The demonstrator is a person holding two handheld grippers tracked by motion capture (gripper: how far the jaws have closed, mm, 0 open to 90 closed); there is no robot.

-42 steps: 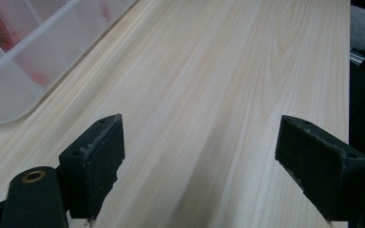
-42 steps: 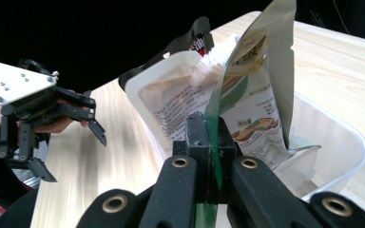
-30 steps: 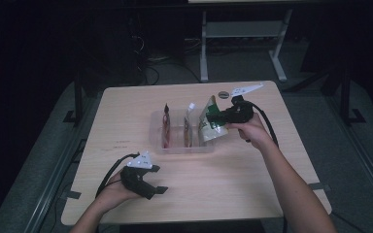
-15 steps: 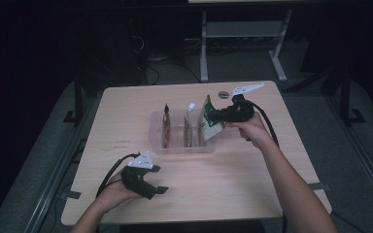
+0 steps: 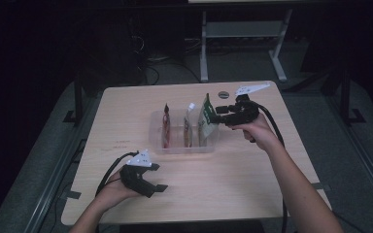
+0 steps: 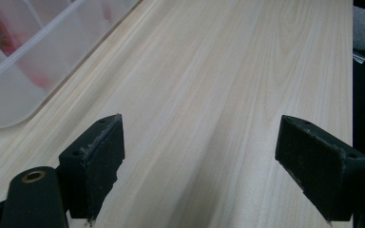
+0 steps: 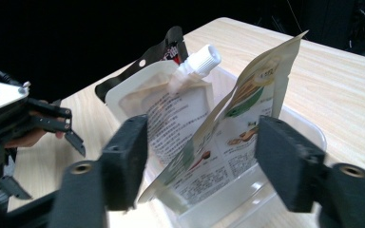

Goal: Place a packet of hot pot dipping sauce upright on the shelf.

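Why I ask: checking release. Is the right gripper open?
Open: the right gripper has jaws spread either side of the green pouch, not touching.

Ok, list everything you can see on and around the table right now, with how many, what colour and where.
table: one, light wood, centre of the high view.
bin: one, clear plastic, mid-table, with slots.
red pouch: one, red and dark, upright in the bin's left slot.
spout pouch: one, white with a white cap, upright in the middle slot.
green pouch: one, beige and green, leaning in the right slot, between the right jaws.
disc: one, dark, small, at the table's far edge.
stand: one, white metal, on the floor beyond the table.
left hand-held gripper: one, black, open, near the table's front left.
right hand-held gripper: one, black, open around the green pouch.
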